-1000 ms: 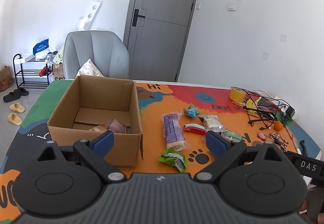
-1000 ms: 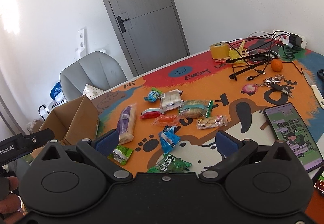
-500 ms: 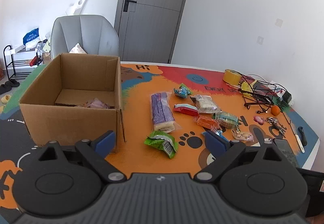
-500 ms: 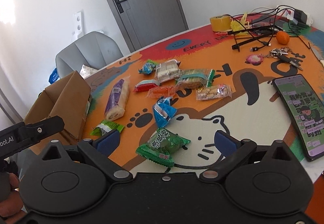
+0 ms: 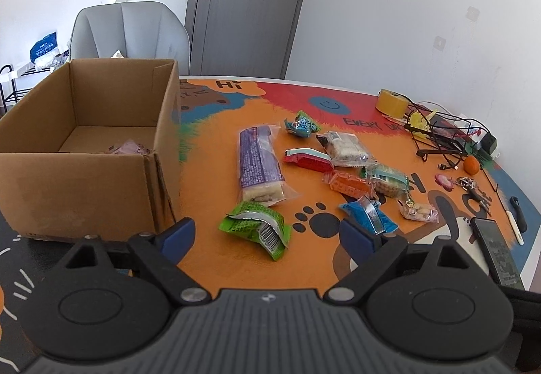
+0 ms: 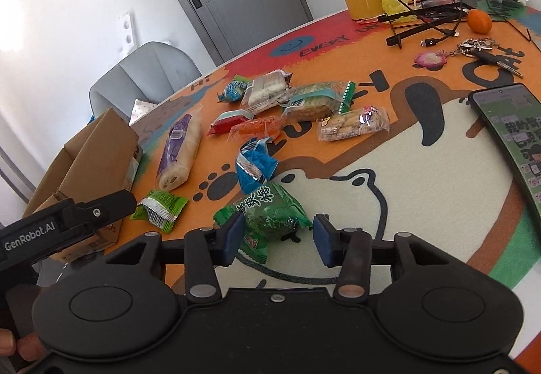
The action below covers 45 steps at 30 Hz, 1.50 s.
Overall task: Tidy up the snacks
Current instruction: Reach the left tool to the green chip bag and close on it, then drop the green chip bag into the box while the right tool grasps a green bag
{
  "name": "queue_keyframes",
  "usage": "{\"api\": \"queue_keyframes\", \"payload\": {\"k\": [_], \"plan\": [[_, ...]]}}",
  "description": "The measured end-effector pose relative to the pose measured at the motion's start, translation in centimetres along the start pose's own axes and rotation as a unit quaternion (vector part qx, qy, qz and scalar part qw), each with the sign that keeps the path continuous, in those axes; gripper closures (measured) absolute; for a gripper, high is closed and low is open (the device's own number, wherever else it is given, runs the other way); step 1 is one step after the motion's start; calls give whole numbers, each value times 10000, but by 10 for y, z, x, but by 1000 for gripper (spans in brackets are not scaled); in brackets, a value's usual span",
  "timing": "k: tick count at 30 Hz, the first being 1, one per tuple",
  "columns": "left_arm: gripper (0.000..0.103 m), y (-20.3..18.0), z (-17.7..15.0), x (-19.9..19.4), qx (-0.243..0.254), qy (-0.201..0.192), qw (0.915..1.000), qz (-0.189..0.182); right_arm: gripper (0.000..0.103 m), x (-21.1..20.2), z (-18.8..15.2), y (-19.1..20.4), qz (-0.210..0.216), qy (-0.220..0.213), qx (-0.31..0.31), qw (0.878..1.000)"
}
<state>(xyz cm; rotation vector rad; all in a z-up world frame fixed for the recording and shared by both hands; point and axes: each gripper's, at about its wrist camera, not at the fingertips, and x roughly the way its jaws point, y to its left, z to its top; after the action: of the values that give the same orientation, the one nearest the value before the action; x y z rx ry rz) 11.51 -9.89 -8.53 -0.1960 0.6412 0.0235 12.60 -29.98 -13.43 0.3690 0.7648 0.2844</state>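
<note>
Several snack packets lie scattered on the orange cartoon mat (image 5: 209,259). My right gripper (image 6: 277,235) hovers low over a dark green packet (image 6: 270,215). Its jaws are closing with the packet between them. The left pad is at the wrapper's edge and the right pad stands apart from it. My left gripper (image 5: 267,235) is wide open and closing slightly. A light green packet (image 5: 257,225) lies on the mat just beyond its fingertips, not touched. A cardboard box (image 5: 84,171) stands open at the left with a pink packet (image 5: 132,148) inside.
A long purple packet (image 5: 258,164), a blue packet (image 6: 253,164) and other wrapped snacks lie mid-table. A phone (image 6: 507,137), keys (image 6: 480,49), an orange (image 6: 479,21), a tape roll (image 5: 392,102) and cables (image 5: 439,134) crowd the right side. A grey chair (image 5: 132,32) stands behind the box.
Both grippers came down toward the table. The right jaws narrowed from wide open around the dark green packet. The left gripper drew nearer to the light green packet.
</note>
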Motion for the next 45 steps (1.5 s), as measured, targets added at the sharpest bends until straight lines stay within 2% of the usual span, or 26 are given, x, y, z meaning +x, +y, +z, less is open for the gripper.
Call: {"api": "queue_keyframes", "payload": {"k": [2, 4, 10, 17, 19, 20, 21, 22, 27, 29, 30, 32, 34, 37, 39, 45], "plan": [[11, -2, 0, 6, 22, 18, 10000, 30, 61, -2, 2, -5, -23, -64, 44, 10000], [12, -4, 1, 13, 78, 20, 10000, 45, 67, -3, 4, -12, -14, -122, 91, 9999], [14, -6, -1, 33, 150, 122, 9996, 228, 67, -5, 5, -22, -57, -250, 93, 9996], [17, -9, -3, 45, 235, 60, 9988, 425, 68, -2, 8, -23, -32, -321, 35, 9995], [36, -9, -4, 51, 206, 151, 9987, 437, 69, -2, 8, -24, 8, -332, 53, 9994], [40, -8, -4, 54, 158, 217, 9986, 452, 70, -2, 9, -24, 25, -338, 56, 9994], [52, -8, -4, 55, 125, 252, 9985, 461, 80, -2, 9, -24, 42, -339, 53, 9994], [57, -7, -5, 55, 122, 225, 9987, 444, 93, -1, 9, -25, 113, -329, 48, 9994], [74, -9, -5, 48, 148, 86, 9995, 280, 95, -1, 9, -23, 96, -329, 16, 9994], [77, -11, -4, 45, 176, 56, 9996, 222, 95, -2, 9, -22, 95, -321, 18, 9994], [77, -11, -4, 43, 173, 57, 9996, 195, 93, -3, 9, -21, 87, -304, 4, 9995], [79, -12, -4, 40, 180, 32, 9997, 151, 82, -3, 9, -20, 35, -222, 46, 9997], [79, -13, -3, 37, 181, -3, 9998, 109, 45, -4, 9, -22, -46, -251, 107, 9996], [79, -12, -3, 33, 172, -28, 9998, 79, 28, -4, 12, -20, -147, -381, 15, 9992], [79, -11, -3, 31, 158, -37, 9998, 86, 24, 0, 16, -19, -127, -415, -24, 9991], [79, -9, 2, 25, 140, -156, 9997, 97, 20, 20, 24, -12, -200, -354, -174, 9990]]}}
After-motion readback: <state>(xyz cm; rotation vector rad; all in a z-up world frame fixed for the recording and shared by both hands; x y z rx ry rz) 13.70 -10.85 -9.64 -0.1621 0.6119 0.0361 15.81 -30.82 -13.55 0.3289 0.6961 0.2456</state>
